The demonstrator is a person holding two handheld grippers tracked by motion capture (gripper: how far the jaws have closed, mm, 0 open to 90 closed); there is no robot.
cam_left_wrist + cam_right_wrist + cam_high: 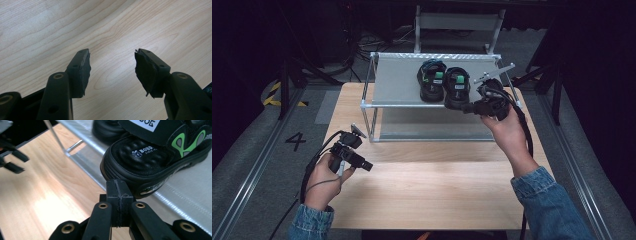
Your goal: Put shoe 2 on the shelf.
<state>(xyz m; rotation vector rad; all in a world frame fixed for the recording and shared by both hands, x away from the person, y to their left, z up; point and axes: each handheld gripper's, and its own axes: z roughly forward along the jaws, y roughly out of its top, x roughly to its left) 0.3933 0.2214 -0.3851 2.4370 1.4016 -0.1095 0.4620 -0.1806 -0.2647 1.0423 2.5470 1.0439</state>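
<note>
Two black sandals with green trim stand side by side on the top shelf (397,85) of a small metal rack. My right gripper (453,105) is at the shelf's front edge, shut with nothing between its jaws. Its closed tips (119,186) sit just in front of the toe of the right sandal (457,85) (150,157); whether they touch it I cannot tell. The left sandal (431,80) (107,130) stands beside it. My left gripper (368,166) (112,60) hangs open over the bare wooden table (427,185) at the left.
The rack's lower shelf (427,127) holds nothing. In the right gripper view the other gripper (12,157) shows blurred at the far left. A white frame (457,22) and cables lie behind the table. A "4" (295,141) marks the floor at the left.
</note>
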